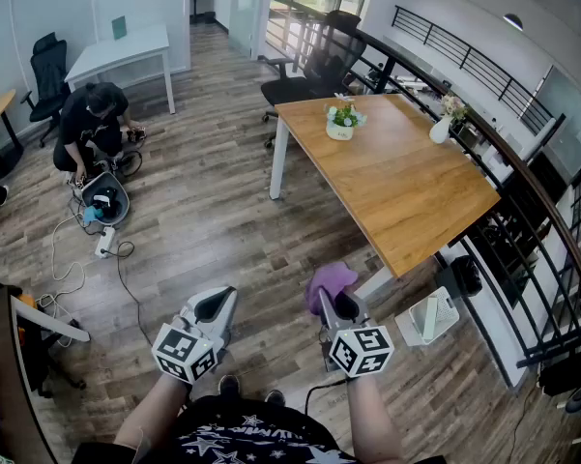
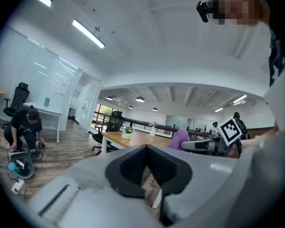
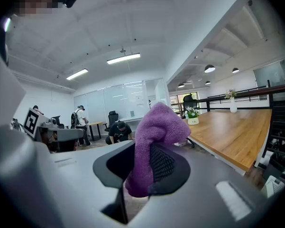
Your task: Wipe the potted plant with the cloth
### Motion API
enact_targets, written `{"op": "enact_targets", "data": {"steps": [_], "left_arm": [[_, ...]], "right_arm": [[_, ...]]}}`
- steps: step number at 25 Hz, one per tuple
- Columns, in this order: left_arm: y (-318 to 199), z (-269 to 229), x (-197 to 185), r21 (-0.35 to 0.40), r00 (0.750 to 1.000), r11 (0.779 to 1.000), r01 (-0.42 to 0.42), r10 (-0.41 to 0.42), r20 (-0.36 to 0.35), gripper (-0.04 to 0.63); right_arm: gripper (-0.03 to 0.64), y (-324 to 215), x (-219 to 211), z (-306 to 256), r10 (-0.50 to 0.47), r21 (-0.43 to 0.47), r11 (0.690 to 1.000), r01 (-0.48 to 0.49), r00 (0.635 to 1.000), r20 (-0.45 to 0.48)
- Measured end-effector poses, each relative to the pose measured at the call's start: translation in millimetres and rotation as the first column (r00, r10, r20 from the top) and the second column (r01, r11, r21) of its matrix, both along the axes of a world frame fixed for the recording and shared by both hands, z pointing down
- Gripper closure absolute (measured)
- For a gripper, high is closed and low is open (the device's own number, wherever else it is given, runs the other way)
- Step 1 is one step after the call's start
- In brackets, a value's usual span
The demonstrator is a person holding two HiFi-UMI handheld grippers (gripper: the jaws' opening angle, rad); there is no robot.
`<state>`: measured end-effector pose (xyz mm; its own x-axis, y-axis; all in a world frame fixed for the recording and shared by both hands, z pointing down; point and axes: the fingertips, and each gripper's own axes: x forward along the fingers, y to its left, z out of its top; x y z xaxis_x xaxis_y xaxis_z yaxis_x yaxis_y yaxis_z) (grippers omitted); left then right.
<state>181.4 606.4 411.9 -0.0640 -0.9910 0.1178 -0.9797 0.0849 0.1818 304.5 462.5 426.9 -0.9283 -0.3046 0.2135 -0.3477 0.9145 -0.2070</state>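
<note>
The potted plant (image 1: 344, 120), small and green in a white pot, stands on the far end of a long wooden table (image 1: 406, 201). It also shows small and far off in the left gripper view (image 2: 128, 132) and the right gripper view (image 3: 193, 116). My right gripper (image 1: 329, 298) is shut on a purple cloth (image 1: 331, 280), which bunches up above the jaws (image 3: 156, 137). My left gripper (image 1: 219, 303) is shut with nothing in it (image 2: 147, 148). Both are held level over the wood floor, well short of the table's near corner.
A white vase with flowers (image 1: 443, 124) stands at the table's right edge. Black office chairs (image 1: 300, 75) sit behind the table. A person (image 1: 92, 124) crouches on the floor at left among cables. A dark railing (image 1: 522, 211) runs along the right. A white box (image 1: 430, 317) lies near the table leg.
</note>
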Motion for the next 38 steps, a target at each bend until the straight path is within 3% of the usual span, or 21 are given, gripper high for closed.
{"op": "enact_targets", "data": {"steps": [21, 29, 38], "left_arm": [[15.2, 4.3, -45.4, 0.019, 0.999, 0.999, -0.048, 0.048, -0.022, 0.594], [31.0, 17.2, -76.3, 0.016, 0.996, 0.997, -0.079, 0.079, -0.031, 0.594], [20.1, 38.9, -97.5, -0.015, 0.994, 0.996, -0.084, 0.083, -0.071, 0.594]], "right_arm": [[0.538, 30.5, -26.5, 0.8, 0.021, 0.045, 0.999, -0.019, 0.998, -0.054], [0.537, 37.8, -44.1, 4.7, 0.114, 0.051, 0.992, -0.111, 0.992, -0.047], [0.536, 12.5, -48.0, 35.1, 0.167, -0.024, 0.985, -0.169, 0.982, -0.089]]}}
